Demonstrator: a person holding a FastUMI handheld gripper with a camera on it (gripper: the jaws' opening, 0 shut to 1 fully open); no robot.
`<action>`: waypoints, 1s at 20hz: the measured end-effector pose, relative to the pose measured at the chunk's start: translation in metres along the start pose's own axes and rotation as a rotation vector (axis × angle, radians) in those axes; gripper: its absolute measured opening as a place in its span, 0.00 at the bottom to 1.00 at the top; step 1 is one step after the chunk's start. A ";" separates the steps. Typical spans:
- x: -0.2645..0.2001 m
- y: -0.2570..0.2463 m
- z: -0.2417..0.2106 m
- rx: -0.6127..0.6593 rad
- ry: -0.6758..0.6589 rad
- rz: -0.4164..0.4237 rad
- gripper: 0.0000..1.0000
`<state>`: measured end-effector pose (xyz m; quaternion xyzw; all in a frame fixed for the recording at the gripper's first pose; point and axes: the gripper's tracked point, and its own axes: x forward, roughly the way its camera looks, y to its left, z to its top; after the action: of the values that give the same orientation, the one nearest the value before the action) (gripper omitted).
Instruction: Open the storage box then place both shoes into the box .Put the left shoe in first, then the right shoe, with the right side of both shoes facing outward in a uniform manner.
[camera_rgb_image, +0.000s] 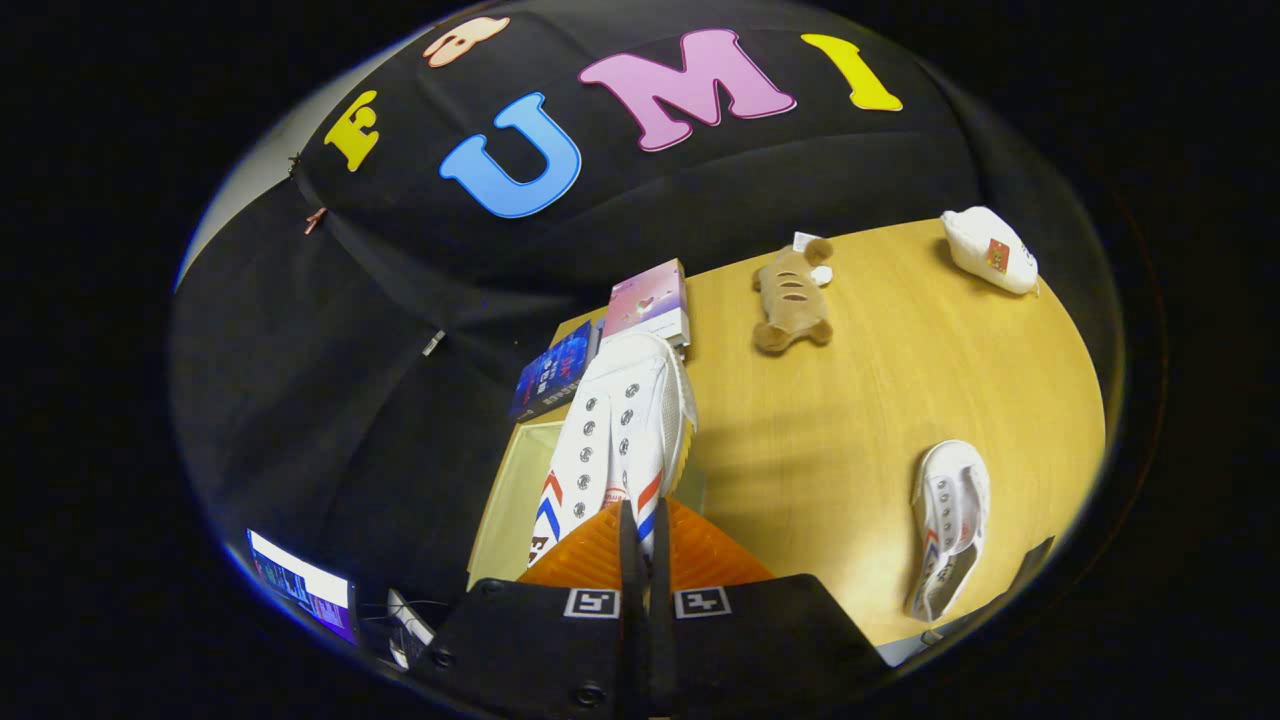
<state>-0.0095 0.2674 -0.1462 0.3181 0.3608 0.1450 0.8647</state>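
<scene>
My gripper (640, 520) is shut on a white canvas shoe (620, 430) with red and blue chevrons; the fingers pinch its upper edge near the heel. The shoe hangs with its toe pointing away, above the pale open storage box (505, 500) at the table's left edge. The second white shoe (948, 525) lies on its side on the wooden table (860, 420), off to the right of my fingers.
Two books (650, 300) (553, 372) lie beyond the box near the cloth wall. A brown plush toy (792, 297) and a white pouch (990, 250) rest at the table's far side. A lit screen (300, 585) stands low on the left.
</scene>
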 end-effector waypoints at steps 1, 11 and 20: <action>0.009 0.013 -0.006 0.012 0.011 0.004 0.05; 0.092 0.063 -0.086 0.054 0.167 -0.036 0.05; 0.132 0.091 -0.108 0.103 0.203 0.053 0.22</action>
<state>0.0036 0.4479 -0.2151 0.3551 0.4449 0.1805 0.8021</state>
